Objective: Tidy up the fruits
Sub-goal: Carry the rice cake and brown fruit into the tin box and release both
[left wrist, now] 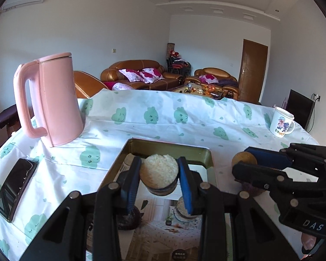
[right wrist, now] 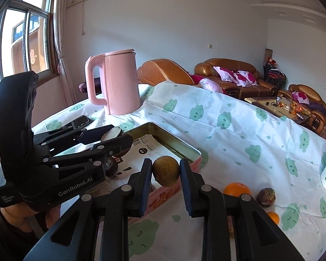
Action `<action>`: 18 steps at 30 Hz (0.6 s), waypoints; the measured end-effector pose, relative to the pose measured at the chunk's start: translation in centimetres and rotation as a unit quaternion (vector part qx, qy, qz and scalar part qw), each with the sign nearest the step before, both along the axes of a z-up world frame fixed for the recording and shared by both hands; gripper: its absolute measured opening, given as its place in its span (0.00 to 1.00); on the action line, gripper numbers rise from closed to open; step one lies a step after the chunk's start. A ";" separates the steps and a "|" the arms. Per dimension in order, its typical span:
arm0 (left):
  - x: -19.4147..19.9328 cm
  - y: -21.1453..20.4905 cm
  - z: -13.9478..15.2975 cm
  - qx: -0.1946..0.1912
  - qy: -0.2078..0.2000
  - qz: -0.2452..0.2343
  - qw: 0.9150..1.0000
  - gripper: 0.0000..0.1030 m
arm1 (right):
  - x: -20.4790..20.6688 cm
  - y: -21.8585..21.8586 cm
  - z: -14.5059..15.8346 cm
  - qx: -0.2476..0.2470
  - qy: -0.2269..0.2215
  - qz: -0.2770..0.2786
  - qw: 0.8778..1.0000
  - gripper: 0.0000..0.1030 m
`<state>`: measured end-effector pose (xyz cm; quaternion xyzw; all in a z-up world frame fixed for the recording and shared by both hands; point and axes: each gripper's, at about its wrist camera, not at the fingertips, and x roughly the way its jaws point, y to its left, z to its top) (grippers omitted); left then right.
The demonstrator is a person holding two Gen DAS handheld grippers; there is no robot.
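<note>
Gripping left gripper (left wrist: pixel 159 174): clenched on a round, grainy-faced fruit half (left wrist: pixel 159 171)
Right gripper (right wrist: pixel 166 174): grasped a rough brownish-green fruit (right wrist: pixel 165 171)
Tin (right wrist: pixel 176 144): rectangular metal

Both wrist views close; share tin tray (left wrist: pixel 208 158).

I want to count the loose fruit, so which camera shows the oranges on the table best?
The right wrist view. It shows two oranges: one on the cloth beside a dark fruit, another partly hidden behind the right claw. The left wrist view shows neither orange.
</note>
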<state>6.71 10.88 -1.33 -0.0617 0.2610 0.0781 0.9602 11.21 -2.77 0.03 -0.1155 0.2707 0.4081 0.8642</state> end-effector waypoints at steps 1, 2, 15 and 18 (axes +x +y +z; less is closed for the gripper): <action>0.3 0.5 -0.3 -0.005 0.007 0.001 1.000 0.35 | 0.3 0.7 -0.3 -0.003 0.003 0.002 1.000 0.27; 0.6 0.9 -0.5 -0.009 0.015 0.003 1.000 0.35 | 0.6 1.1 -0.6 -0.006 0.005 0.003 1.000 0.27; 2.4 1.7 -1.9 0.019 0.060 0.011 0.998 0.35 | 2.5 4.3 -3.5 -0.028 0.030 -0.002 0.999 0.27; 2.6 1.7 -2.1 0.024 0.066 0.011 0.998 0.35 | 2.5 4.4 -3.7 -0.027 0.033 0.000 0.999 0.28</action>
